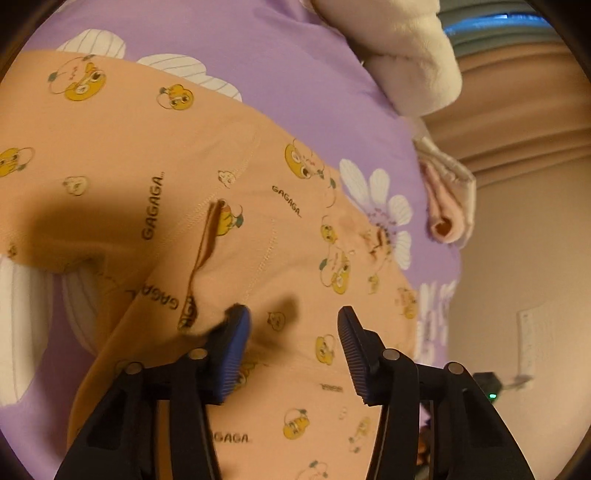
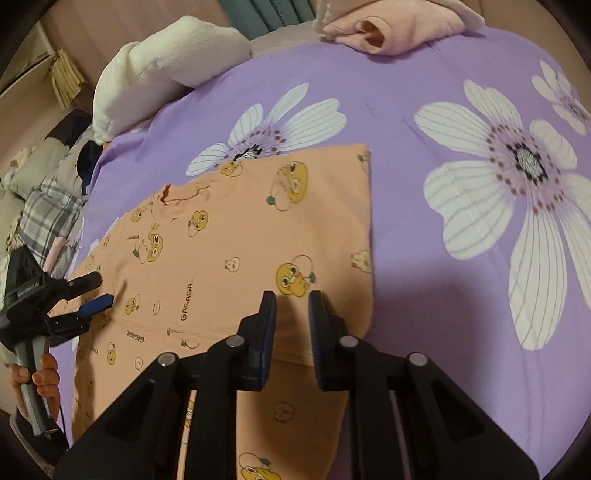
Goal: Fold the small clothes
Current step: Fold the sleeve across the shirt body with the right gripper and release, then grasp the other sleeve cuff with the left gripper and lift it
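An orange garment [image 1: 184,155] [image 2: 240,229] printed with yellow cartoon figures and "GAGAGA" lies spread on a purple flowered sheet [image 1: 295,62] [image 2: 424,258]. In the left wrist view my left gripper [image 1: 293,325] hovers low over it with its jaws apart. Its left fingertip [image 1: 240,325] touches a raised fold, and only flat cloth shows between the pads. The right wrist view shows that left gripper [image 2: 94,291] at the garment's left edge, held by a hand [image 2: 40,376]. My right gripper [image 2: 292,306] stands over the garment's near right part, with a narrow gap and nothing pinched.
A folded pink garment [image 2: 391,29] [image 1: 443,210] lies at the far edge of the sheet. A white plush pillow [image 2: 166,55] [image 1: 406,55] rests at the far corner. Plaid bedding [image 2: 48,214] and other cloth pile up beyond the sheet's left side.
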Tool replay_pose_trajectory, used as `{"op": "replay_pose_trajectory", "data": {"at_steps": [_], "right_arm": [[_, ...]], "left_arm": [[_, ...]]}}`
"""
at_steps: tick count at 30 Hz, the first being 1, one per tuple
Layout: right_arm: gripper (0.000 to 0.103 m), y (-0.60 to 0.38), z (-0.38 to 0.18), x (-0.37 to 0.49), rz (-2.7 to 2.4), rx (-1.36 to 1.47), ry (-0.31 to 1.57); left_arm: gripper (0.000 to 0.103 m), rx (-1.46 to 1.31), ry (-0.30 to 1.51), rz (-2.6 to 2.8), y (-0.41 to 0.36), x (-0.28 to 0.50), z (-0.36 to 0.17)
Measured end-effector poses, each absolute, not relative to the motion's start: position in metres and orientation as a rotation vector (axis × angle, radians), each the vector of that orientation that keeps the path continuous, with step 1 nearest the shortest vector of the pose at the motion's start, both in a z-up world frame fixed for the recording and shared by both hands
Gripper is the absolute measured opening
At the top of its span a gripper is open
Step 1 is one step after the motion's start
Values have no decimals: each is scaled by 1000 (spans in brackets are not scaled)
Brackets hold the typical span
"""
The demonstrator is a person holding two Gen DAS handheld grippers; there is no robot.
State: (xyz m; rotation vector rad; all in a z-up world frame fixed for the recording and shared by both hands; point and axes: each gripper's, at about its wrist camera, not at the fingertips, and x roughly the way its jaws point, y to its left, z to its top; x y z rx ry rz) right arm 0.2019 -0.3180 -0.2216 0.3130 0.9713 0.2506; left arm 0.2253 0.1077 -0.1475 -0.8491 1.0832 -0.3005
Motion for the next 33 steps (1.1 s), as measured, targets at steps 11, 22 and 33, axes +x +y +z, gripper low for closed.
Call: {"op": "replay_pose_trajectory", "data": {"at_steps": [11,22,33], "right_arm": [[41,-298,-177,165,344,313,878],[42,-267,-173,134,404,313,890],[42,-255,-174,125,398,291,907]], "left_arm": [[71,-1000,854,-52,267,149,-125],[71,-1301,587,237,415,81,-167],[57,-1256,572,357,431,117,-160]]}}
